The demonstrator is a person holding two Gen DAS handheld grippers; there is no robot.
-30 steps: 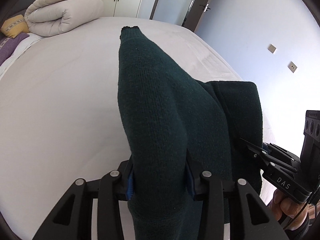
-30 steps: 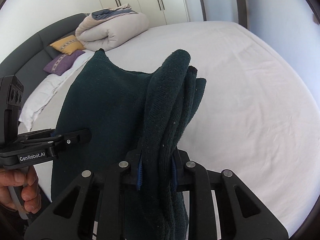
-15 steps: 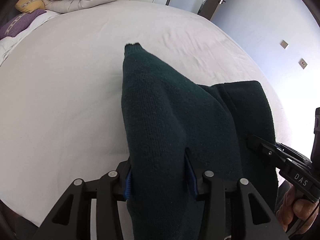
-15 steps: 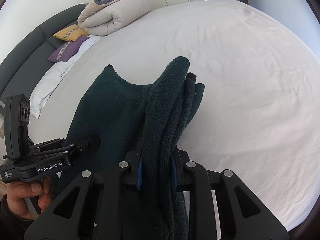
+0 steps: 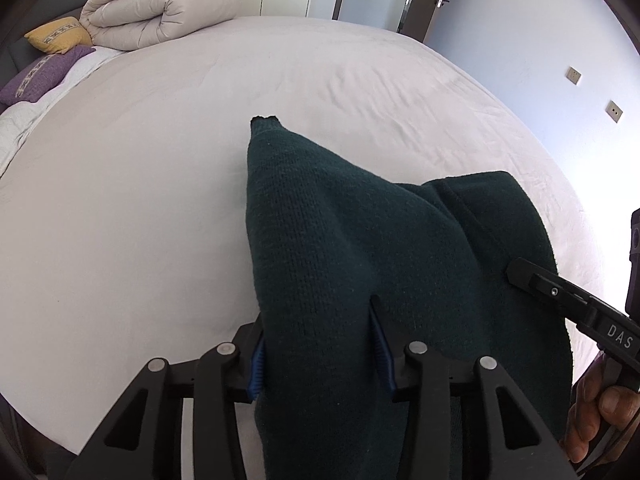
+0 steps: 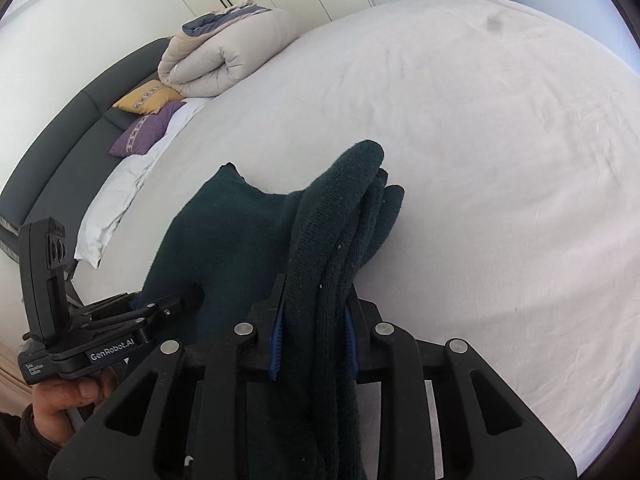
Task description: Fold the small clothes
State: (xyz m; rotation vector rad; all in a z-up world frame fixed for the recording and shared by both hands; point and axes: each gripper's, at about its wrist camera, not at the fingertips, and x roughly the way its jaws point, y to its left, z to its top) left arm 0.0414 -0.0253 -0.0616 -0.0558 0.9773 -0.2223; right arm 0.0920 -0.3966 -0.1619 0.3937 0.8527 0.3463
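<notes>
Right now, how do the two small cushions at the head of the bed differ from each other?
The yellow cushion lies nearer the rolled duvet; the purple cushion lies in front of it, partly on the white pillow. The yellow cushion is partly covered by the purple cushion, which shows almost whole. They differ in colour. Both carry a similar pale patterned band and lie against the dark headboard.

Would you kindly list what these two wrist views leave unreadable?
- Left wrist view: the dark green knitted garment hides the left gripper pads' contact faces; its lower end leaves the frame.
- Right wrist view: bunched layers bury the right gripper jaws; the garment type is unclear.
</notes>
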